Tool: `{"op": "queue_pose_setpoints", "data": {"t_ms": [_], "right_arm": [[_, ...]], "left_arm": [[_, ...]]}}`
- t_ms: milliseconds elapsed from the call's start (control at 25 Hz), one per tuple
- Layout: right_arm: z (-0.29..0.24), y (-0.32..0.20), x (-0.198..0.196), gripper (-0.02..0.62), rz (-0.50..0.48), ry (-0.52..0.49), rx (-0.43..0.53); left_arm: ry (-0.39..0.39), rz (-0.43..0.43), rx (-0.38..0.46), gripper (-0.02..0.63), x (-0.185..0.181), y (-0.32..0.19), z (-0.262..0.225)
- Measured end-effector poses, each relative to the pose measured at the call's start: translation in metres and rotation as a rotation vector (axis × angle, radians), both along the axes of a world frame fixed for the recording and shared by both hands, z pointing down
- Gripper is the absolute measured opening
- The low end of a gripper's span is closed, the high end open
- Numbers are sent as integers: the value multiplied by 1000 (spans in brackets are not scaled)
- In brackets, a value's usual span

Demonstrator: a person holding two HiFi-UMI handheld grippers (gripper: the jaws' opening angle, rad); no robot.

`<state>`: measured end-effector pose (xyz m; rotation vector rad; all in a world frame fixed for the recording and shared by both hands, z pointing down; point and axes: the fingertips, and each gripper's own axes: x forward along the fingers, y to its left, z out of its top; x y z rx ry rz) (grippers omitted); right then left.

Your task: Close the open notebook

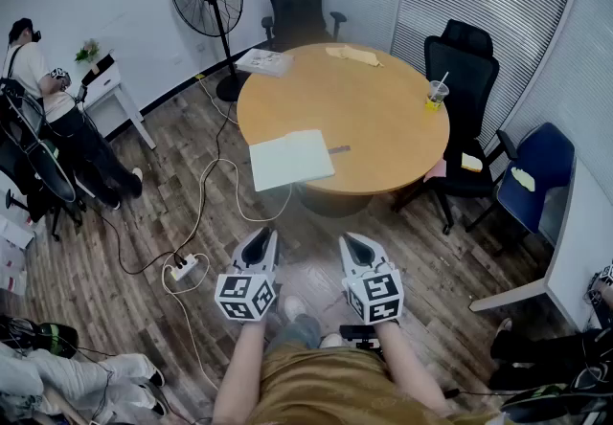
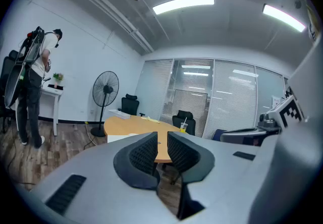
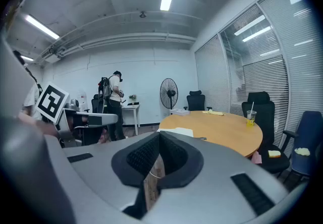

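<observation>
Left tool (image 1: 259, 235) jaws slightly apart; right tool (image 1: 354, 240) jaws together; notebook (image 1: 290, 159) text unreadable.

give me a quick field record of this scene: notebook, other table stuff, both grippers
notebook: white page up, at the near edge of the round table
small dark item: just right of the notebook
drink cup: has a straw, at the table's right edge
left gripper: fingers apart, nothing between them, short of the table
right gripper: fingers together, empty, short of the table
task state: notebook not yet touched
</observation>
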<state>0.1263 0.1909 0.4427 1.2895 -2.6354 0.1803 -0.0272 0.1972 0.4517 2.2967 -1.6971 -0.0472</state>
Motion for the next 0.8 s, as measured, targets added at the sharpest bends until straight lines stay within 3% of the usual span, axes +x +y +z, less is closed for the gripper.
{"op": "queue_pose_setpoints", "data": {"t_ms": [320,800], "right_arm": [[3,5,2,11,-10,9,-11],[11,9,-2,11,-32,-10,-29]], "left_arm": [[-22,-28,-10,81,-2,6,-1],[-33,-93,-29,126,-18,17,3]]}}
